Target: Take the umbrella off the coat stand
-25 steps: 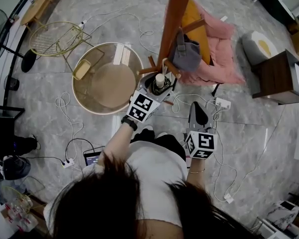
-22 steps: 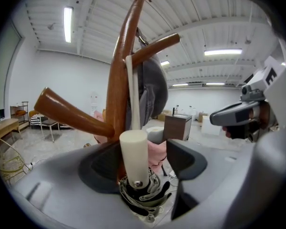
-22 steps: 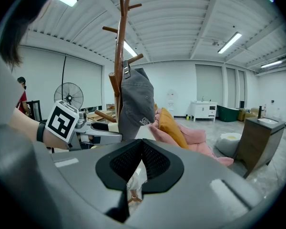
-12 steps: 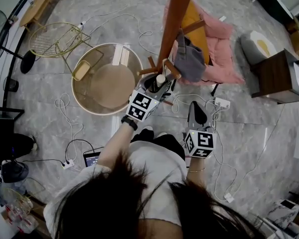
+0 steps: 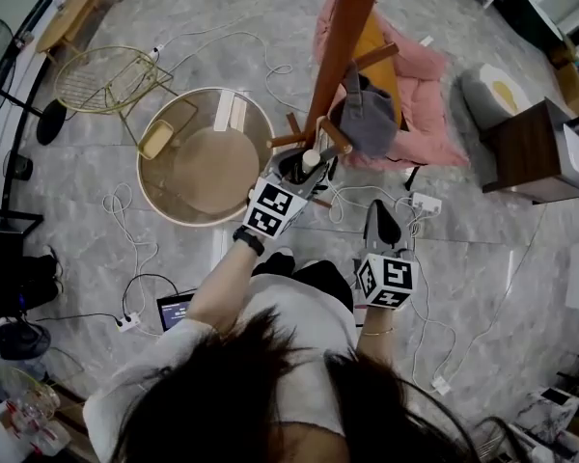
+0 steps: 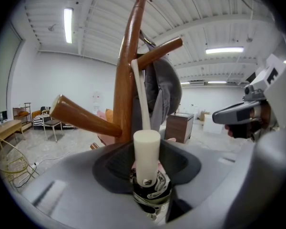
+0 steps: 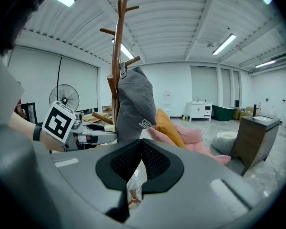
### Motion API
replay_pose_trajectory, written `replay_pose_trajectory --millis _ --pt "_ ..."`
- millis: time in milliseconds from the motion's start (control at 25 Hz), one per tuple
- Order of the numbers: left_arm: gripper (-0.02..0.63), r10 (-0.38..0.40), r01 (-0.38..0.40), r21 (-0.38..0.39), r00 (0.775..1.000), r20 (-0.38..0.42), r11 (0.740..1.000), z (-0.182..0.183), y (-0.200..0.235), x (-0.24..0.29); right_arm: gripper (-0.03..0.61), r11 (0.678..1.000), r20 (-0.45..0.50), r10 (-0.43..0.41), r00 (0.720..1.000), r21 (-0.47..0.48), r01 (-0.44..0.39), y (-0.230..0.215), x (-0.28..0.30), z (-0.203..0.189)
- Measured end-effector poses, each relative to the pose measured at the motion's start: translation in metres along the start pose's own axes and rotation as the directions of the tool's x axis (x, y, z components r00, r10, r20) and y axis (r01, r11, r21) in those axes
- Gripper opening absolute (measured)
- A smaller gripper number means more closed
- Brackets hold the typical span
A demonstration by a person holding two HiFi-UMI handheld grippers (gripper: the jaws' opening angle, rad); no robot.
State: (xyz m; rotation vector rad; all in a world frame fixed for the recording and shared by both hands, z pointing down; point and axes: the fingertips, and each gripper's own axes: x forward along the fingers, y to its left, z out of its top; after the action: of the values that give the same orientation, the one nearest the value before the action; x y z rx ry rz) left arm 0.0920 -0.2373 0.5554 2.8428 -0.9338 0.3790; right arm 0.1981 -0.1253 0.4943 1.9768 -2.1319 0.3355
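Your left gripper (image 5: 307, 169) has its pads closed against the cream handle of the umbrella (image 6: 147, 152). The jaws have just eased a little wider, with the handle between them. The folded black-and-white canopy bunches between the jaws, on the side nearer your hand. From the handle a cream strap (image 6: 139, 94) runs up along the trunk of the coat stand (image 6: 126, 75) to the base of an upper peg (image 6: 159, 50), so the umbrella is on the near side of the stand. A gray cap (image 6: 169, 87) hangs on the stand just behind the strap. A lower peg (image 6: 81, 117) juts out to the left.

Your right gripper (image 7: 142, 149) has its jaws together with nothing between them. It sits apart to the right, nearer your body.

Left of the stand is a round table (image 5: 159, 186), and on the far right a pink cushion (image 5: 429, 95).
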Motion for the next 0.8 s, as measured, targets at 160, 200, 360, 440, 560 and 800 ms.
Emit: replay_pose_trajectory --millis 160,200,360,440,560,800 --pt "0.204 -0.008 0.008 0.000 1.000 -0.020 1.000 0.004 -0.007 -0.005 0.003 1.000 0.006 -0.001 1.000 0.006 0.001 0.000 -0.002 0.000" --pt "0.204 -0.006 0.006 0.002 1.000 -0.023 1.000 0.004 -0.007 -0.006 0.003 1.000 0.007 0.001 1.000 0.007 -0.001 0.000 -0.003 0.000" --pt "0.204 0.004 -0.003 0.020 1.000 -0.029 1.000 0.006 -0.011 -0.010 0.003 1.000 0.012 0.018 1.000 -0.003 -0.018 0.000 -0.004 0.004" --pt "0.204 0.011 -0.010 0.025 0.999 -0.034 1.000 0.006 -0.014 -0.013 0.003 1.000 0.014 0.026 1.000 -0.005 -0.026 -0.001 -0.006 0.008" --pt "0.204 0.021 -0.020 0.029 0.999 -0.038 0.999 0.009 -0.018 -0.022 0.003 0.999 0.015 0.044 0.999 -0.012 -0.044 0.000 -0.008 0.013" --pt "0.204 0.049 -0.048 0.025 0.999 -0.013 0.999 0.025 -0.025 -0.036 0.003 0.997 0.018 0.074 0.997 -0.026 -0.073 -0.004 -0.017 0.023"
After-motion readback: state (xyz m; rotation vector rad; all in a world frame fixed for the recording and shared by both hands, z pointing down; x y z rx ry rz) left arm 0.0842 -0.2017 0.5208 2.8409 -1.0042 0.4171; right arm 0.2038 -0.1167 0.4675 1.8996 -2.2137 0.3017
